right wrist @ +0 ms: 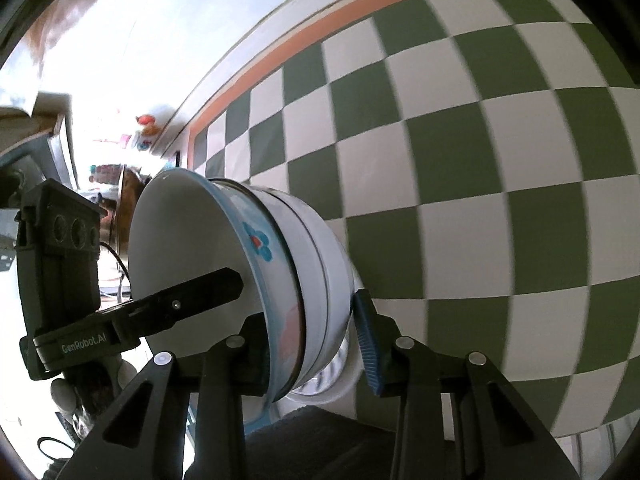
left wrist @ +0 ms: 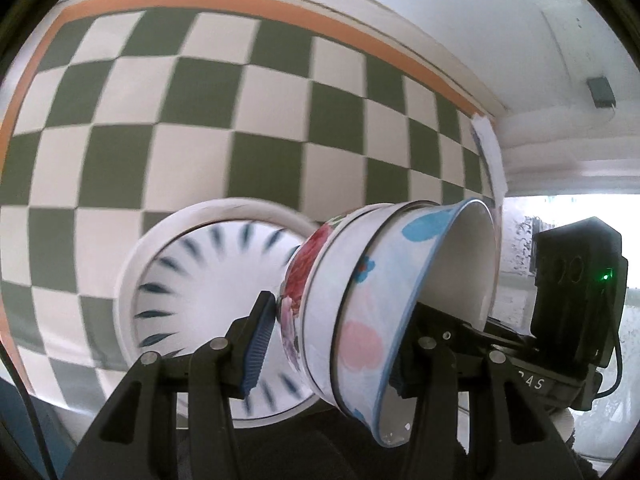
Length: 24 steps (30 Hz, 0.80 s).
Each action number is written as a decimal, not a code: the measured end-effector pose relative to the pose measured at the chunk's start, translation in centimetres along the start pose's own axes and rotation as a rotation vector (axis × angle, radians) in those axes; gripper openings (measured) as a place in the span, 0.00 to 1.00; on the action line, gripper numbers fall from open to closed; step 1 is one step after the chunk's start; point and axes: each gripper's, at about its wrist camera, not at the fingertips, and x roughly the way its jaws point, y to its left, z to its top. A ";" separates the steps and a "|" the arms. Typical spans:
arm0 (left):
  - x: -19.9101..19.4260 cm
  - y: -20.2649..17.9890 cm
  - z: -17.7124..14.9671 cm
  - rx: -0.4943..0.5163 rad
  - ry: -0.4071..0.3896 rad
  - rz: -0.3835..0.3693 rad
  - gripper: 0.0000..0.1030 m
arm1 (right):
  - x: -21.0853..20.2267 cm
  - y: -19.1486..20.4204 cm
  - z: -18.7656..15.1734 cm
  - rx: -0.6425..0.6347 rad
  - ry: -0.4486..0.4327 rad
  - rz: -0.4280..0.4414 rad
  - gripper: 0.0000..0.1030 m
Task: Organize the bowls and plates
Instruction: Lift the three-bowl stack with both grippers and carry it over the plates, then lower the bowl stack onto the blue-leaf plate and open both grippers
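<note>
Three nested bowls (left wrist: 372,312) hang tilted above the table, clear of the cloth. The inner bowl is white with a blue rim and blue and pink flowers; the outer one carries a red flower (left wrist: 304,276). My left gripper (left wrist: 340,320) is shut on the stack's wall, its blue pad (left wrist: 260,340) on the outer bowl and its other finger inside. My right gripper (right wrist: 308,320) is shut on the same stack (right wrist: 280,264) from the other side, with one blue pad (right wrist: 366,344) outside. A white plate with blue dashes (left wrist: 192,280) lies on the cloth below, and its edge shows under the stack (right wrist: 332,384).
A green and white checked tablecloth (left wrist: 200,120) with an orange border covers the table. A white wall and ledge (left wrist: 540,60) run along its far edge, beside a bright window. Cluttered shelves and cables (right wrist: 100,152) stand off to the side.
</note>
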 end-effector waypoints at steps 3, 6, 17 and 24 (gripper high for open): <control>-0.2 2.3 -0.5 -0.031 0.005 -0.001 0.44 | 2.0 1.4 -0.2 -0.013 0.025 -0.011 0.35; 0.0 4.0 -0.7 -0.052 0.008 0.000 0.44 | 3.6 2.4 -0.5 -0.027 0.047 -0.032 0.35; 1.9 7.3 -0.7 -0.081 0.055 -0.005 0.44 | 7.2 3.7 -0.8 -0.027 0.077 -0.103 0.34; 2.5 7.6 -0.7 -0.087 0.080 -0.007 0.44 | 7.4 4.8 -0.5 -0.043 0.060 -0.151 0.34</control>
